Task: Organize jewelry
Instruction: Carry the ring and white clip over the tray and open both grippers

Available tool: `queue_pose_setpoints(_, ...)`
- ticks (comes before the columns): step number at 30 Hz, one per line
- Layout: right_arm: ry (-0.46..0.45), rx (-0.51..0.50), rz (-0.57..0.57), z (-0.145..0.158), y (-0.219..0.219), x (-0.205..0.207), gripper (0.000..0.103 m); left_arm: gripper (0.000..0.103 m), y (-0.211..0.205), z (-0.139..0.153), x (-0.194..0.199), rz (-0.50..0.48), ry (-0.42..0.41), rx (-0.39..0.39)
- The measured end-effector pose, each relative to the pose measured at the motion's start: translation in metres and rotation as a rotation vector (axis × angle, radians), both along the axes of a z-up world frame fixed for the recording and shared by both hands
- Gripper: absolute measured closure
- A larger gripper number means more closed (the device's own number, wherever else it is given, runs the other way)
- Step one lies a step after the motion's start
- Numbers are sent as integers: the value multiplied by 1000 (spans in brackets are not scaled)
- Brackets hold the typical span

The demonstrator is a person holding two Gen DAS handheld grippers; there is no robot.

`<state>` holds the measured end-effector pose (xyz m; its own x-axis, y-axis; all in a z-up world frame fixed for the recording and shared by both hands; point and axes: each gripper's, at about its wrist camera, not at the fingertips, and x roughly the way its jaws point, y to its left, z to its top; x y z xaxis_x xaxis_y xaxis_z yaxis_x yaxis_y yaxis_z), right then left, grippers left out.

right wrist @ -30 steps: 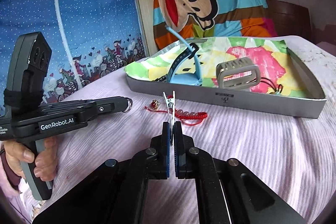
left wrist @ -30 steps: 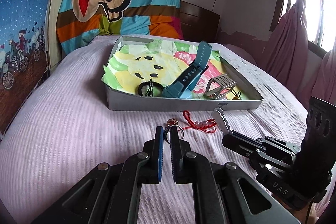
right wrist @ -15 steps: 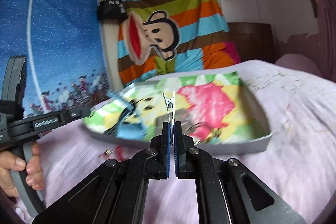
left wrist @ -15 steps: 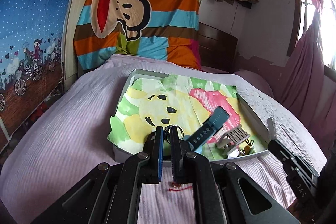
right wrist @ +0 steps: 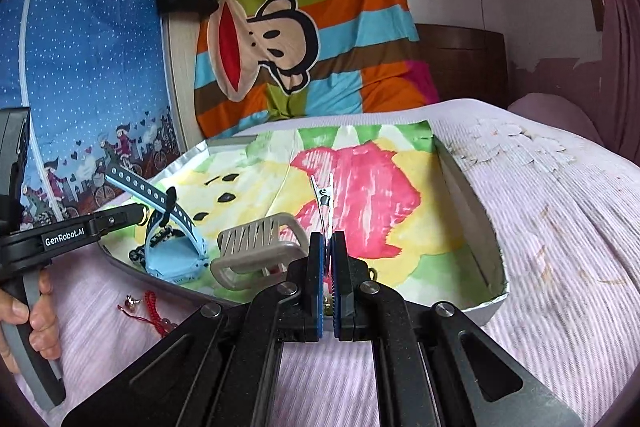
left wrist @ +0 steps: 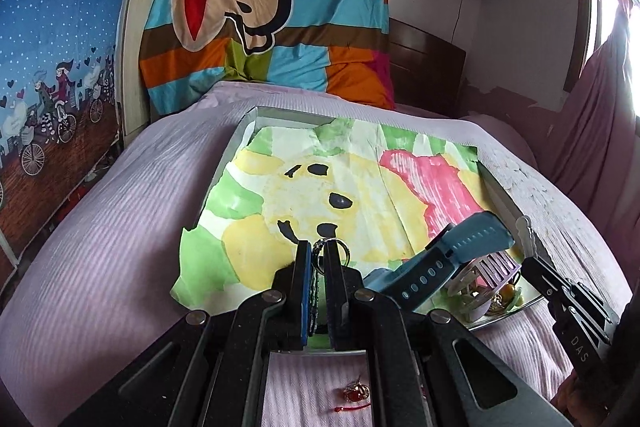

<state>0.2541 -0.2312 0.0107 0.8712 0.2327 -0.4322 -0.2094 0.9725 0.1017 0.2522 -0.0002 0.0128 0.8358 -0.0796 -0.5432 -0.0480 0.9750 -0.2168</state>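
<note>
Left claw [left wrist: 317, 255] narrowed on a small metal ring [left wrist: 340, 251], which sticks up between and just right of its tips; a bit of chain or charm hangs down between the pads, too small to tell. The claw hovers over the near-left part of the grey tray [left wrist: 240, 135], above the painted paper lining [left wrist: 360, 187].

Right claw [right wrist: 328, 259] pinched tight on a silver alligator hair clip [right wrist: 325, 203]. The clip stands upright ahead of the tips, over the pink patch of the lining near the tray's near edge. In the left wrist view the right claw shows at far right, clip tip [left wrist: 525, 231] by the tray's right wall.

In the tray, left of the right claw: a beige hair claw-clip [right wrist: 256, 247] just beside it, then a blue watch [right wrist: 168, 227] with its strap arching up, and a dark beaded item [right wrist: 154, 245] under the strap. A small yellowish trinket [left wrist: 506, 293] lies under the hair claw-clip; detail unclear.

On the pink bedspread [right wrist: 560, 247], outside the tray and below-left of the right claw: a red cord bracelet [right wrist: 154, 315] and a small red earring [right wrist: 131, 301], near each other. The left wrist view shows the earring [left wrist: 357, 393] under the left claw.

A hand [right wrist: 28, 323] grips the left claw handle at far left.
</note>
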Motion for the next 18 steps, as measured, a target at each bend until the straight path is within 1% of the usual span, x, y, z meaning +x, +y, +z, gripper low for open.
queue_pose_setpoints(10, 61, -21, 37, -13, 12, 9, 99, 97, -13, -7, 7, -35, 51, 26)
queue_pose_setpoints(15, 67, -23, 39, -16, 14, 9, 99, 97, -19, -8, 8, -50, 62, 41)
queue_pose_setpoints(18, 67, -26, 39, -16, 15, 9, 99, 96, -19, -9, 7, -49, 63, 29)
